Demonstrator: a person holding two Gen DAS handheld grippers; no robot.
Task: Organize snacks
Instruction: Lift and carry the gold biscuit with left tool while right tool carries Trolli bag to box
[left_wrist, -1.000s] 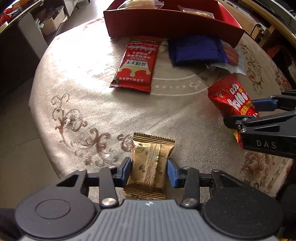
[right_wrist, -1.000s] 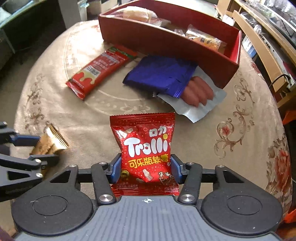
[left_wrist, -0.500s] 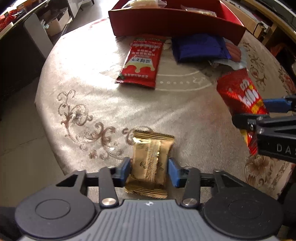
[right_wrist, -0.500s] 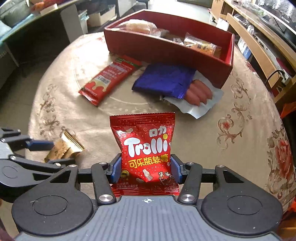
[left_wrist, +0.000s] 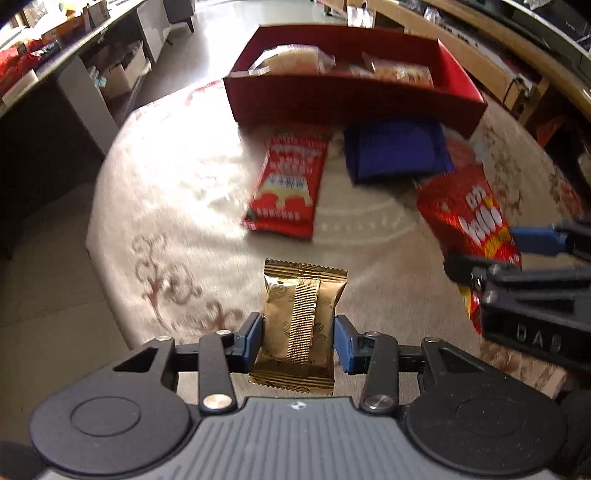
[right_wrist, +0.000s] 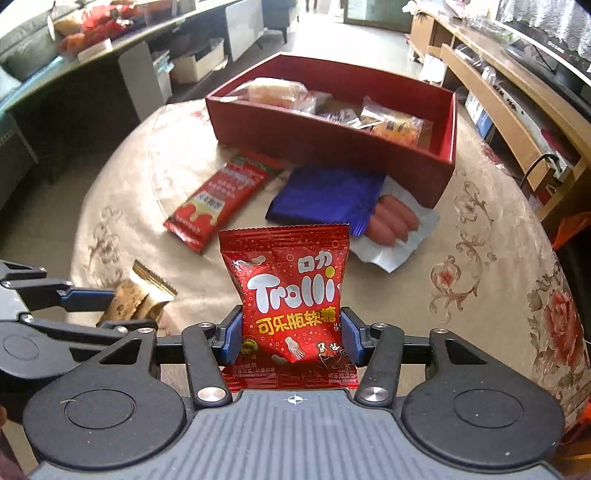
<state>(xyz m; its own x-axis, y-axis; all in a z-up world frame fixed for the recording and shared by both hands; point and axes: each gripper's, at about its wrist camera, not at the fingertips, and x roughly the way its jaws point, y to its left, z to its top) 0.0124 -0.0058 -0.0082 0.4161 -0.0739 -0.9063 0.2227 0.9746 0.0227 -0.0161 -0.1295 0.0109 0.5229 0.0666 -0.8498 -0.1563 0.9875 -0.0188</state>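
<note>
My left gripper (left_wrist: 298, 341) is shut on a gold snack packet (left_wrist: 301, 321) and holds it above the table's near edge. My right gripper (right_wrist: 291, 338) is shut on a red Trolli gummy bag (right_wrist: 290, 295), also lifted. The Trolli bag (left_wrist: 469, 218) and the right gripper show at the right of the left wrist view. The gold packet (right_wrist: 138, 295) and the left gripper show at the left of the right wrist view. A red box (right_wrist: 332, 136) (left_wrist: 351, 99) with several snacks in it stands at the table's far side.
On the round patterned tablecloth (right_wrist: 461, 240) lie a long red snack packet (right_wrist: 218, 199) (left_wrist: 290, 184), a blue packet (right_wrist: 328, 199) (left_wrist: 397, 151) and a clear pack of sausages (right_wrist: 395, 221), all in front of the box. Furniture and shelves surround the table.
Both grippers have risen with their packets, and the views now look further over the table and down into the red box. The things on the table have not moved.
</note>
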